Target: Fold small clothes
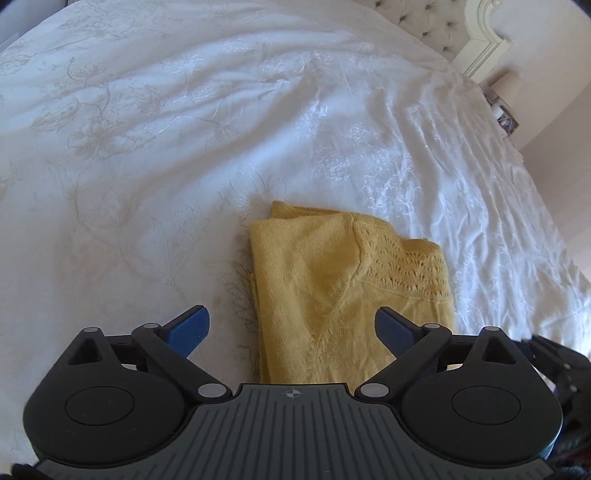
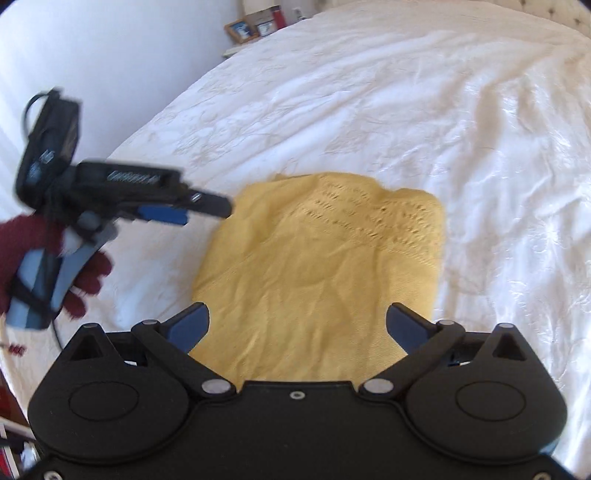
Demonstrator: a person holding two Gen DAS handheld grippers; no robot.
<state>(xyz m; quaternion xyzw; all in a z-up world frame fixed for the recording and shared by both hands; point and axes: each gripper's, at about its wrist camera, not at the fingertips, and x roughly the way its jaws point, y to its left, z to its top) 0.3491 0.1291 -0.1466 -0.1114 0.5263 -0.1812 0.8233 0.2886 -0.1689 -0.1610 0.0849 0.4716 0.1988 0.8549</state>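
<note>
A small yellow knitted garment point(image 1: 332, 288) lies folded into a compact rectangle on the white bedspread point(image 1: 184, 147). It also shows in the right wrist view point(image 2: 317, 266). My left gripper point(image 1: 291, 325) is open and empty, hovering above the garment's near left part. My right gripper point(image 2: 297, 321) is open and empty, above the garment's near edge. In the right wrist view the left gripper point(image 2: 184, 210) shows from the side at the left, held by a hand in a dark red glove point(image 2: 88, 273), apart from the garment.
The white embroidered bedspread point(image 2: 406, 92) covers the bed all around the garment. A tufted headboard point(image 1: 432, 22) stands at the far end. Picture frames and small items point(image 2: 255, 26) stand on a surface beside the bed.
</note>
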